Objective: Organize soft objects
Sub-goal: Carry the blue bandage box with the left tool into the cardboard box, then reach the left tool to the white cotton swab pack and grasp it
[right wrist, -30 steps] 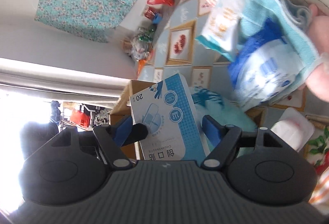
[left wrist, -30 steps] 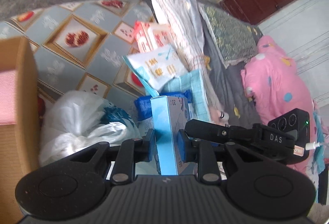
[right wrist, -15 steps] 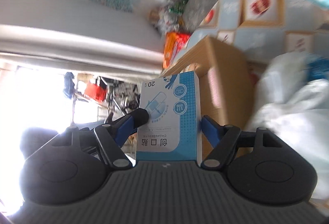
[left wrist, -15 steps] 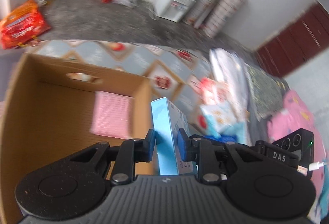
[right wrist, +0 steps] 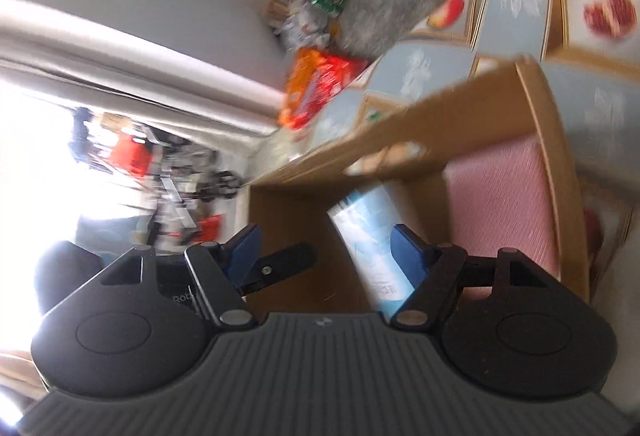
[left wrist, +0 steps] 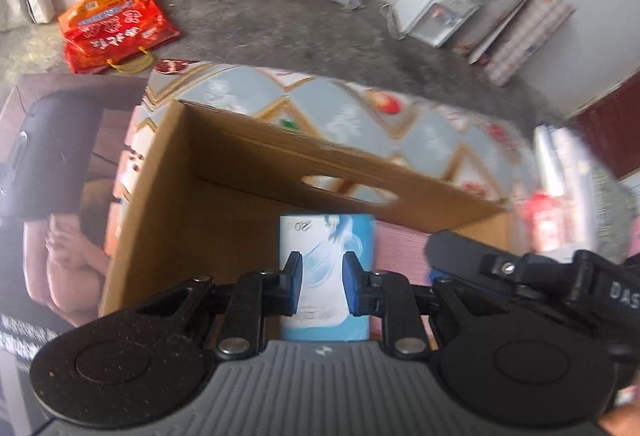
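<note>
Cardboard box (left wrist: 224, 163) fills both views, open-topped, a pink folded cloth (right wrist: 504, 211) flat on its floor toward one side. Good practice now, I'd judge, is to lower the blue carton (left wrist: 326, 276) onto the bare floor beside that cloth, then let go. The left gripper (left wrist: 320, 284) is clamped on the carton's narrow faces, holding it upright over the box. The right gripper (right wrist: 324, 256) stands wide; only its one pad lies against the carton, so whether it grips I cannot tell
</note>
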A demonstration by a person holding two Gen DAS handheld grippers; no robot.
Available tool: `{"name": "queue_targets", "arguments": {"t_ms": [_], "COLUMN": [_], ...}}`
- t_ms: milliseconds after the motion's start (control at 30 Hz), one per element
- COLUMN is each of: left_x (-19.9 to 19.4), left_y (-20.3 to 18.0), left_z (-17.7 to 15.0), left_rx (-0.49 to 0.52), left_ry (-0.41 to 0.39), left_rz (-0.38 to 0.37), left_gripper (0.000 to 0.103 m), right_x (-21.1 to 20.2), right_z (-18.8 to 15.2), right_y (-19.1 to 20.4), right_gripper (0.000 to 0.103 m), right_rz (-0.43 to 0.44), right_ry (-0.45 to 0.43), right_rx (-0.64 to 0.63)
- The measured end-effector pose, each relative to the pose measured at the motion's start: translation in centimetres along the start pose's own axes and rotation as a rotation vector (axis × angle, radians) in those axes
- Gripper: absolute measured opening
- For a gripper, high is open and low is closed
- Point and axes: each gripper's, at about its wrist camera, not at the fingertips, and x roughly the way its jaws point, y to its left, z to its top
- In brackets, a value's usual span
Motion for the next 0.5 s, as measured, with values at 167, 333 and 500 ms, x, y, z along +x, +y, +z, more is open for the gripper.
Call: {"name": "queue_targets", "arguments": {"t_ms": [167, 333, 500], "left_x": [3.5, 4.5, 6.2], "left_y": [1.6, 2.2, 1.5], "left_z": [0.2, -0.5, -0.4], "left_rx": [-0.015, -0.031, -0.013], "left_ry": [0.067, 0.122, 0.128], "left_rz": [0.06, 0.11, 0.135], "left_gripper": [0.024, 0.028, 0.036], "right_x": [0.6, -1.3, -3.4], "right_z": [-0.4, -1.5, -2.4], "right_y": [-1.3, 0.2, 1.1], "right_gripper": [0.07, 0.071, 0.071], "right_rz": [-0.031, -0.035, -0.023], "right_ry": [0.002, -0.017, -0.025], "right_rx": [0.015, -0.034, -0.042]}}
